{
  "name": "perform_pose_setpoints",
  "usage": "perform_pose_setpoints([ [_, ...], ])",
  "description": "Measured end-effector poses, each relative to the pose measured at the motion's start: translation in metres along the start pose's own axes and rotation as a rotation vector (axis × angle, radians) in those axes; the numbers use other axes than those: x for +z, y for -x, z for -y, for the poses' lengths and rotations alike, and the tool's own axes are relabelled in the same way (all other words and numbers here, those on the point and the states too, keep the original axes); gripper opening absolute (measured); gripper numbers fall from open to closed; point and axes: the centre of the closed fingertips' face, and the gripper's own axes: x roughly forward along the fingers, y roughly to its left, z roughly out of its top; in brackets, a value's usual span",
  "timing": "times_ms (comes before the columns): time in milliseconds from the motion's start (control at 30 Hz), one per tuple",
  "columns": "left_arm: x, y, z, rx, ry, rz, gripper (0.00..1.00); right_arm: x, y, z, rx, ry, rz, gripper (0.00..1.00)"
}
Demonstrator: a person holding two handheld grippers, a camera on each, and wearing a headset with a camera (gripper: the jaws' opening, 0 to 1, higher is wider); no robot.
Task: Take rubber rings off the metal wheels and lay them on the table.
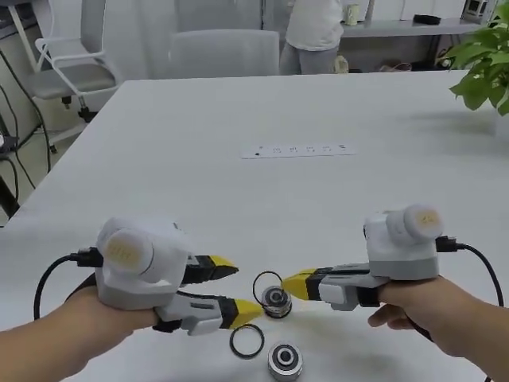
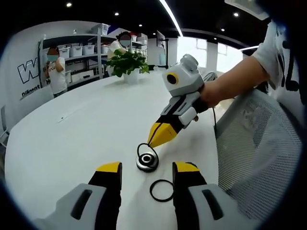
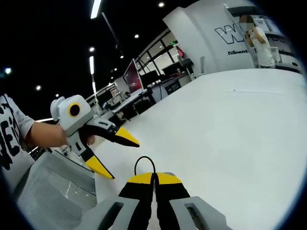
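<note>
A metal wheel (image 1: 276, 301) sits on the white table (image 1: 262, 199) between the two grippers. Its black rubber ring (image 1: 266, 281) stands up partly off the wheel, pinched in my shut right gripper (image 1: 289, 284). In the right gripper view the ring (image 3: 144, 165) loops out from the closed tips (image 3: 154, 178). My left gripper (image 1: 241, 291) is open just left of the wheel, holding nothing. The left gripper view shows the wheel (image 2: 147, 163) ahead of its spread jaws and the right gripper (image 2: 153, 141) at the ring (image 2: 143, 148). A second wheel (image 1: 285, 360) and a loose ring (image 1: 246, 341) lie nearer me.
A flush socket strip (image 1: 298, 150) is set in the table's middle. A potted plant (image 1: 481, 68) stands at the far right edge. Chairs (image 1: 223, 52) and a person (image 1: 314, 32) are beyond the far edge. A mesh chair (image 2: 261, 158) is by the near edge.
</note>
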Motion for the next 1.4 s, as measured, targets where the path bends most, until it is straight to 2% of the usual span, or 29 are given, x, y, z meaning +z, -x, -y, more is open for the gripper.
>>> perform_pose_setpoints([
  [333, -0.005, 0.019, 0.003, 0.012, 0.011, 0.017, 0.46, -0.003, -0.007, -0.015, 0.048, -0.005, -0.015, 0.0],
  [667, -0.017, 0.032, 0.009, 0.019, 0.008, 0.006, 0.5, -0.013, -0.014, -0.024, 0.074, -0.014, -0.049, 0.0],
  [967, -0.022, 0.039, 0.01, 0.034, 0.019, 0.006, 0.52, -0.029, -0.021, -0.032, 0.089, 0.001, -0.11, 0.0],
  [1167, -0.026, 0.042, 0.01, 0.04, 0.014, -0.002, 0.52, -0.036, -0.023, -0.031, 0.082, 0.01, -0.136, 0.0],
  [1400, -0.033, 0.043, 0.012, 0.034, -0.012, -0.029, 0.52, -0.043, -0.025, -0.031, 0.076, 0.023, -0.164, 0.0],
])
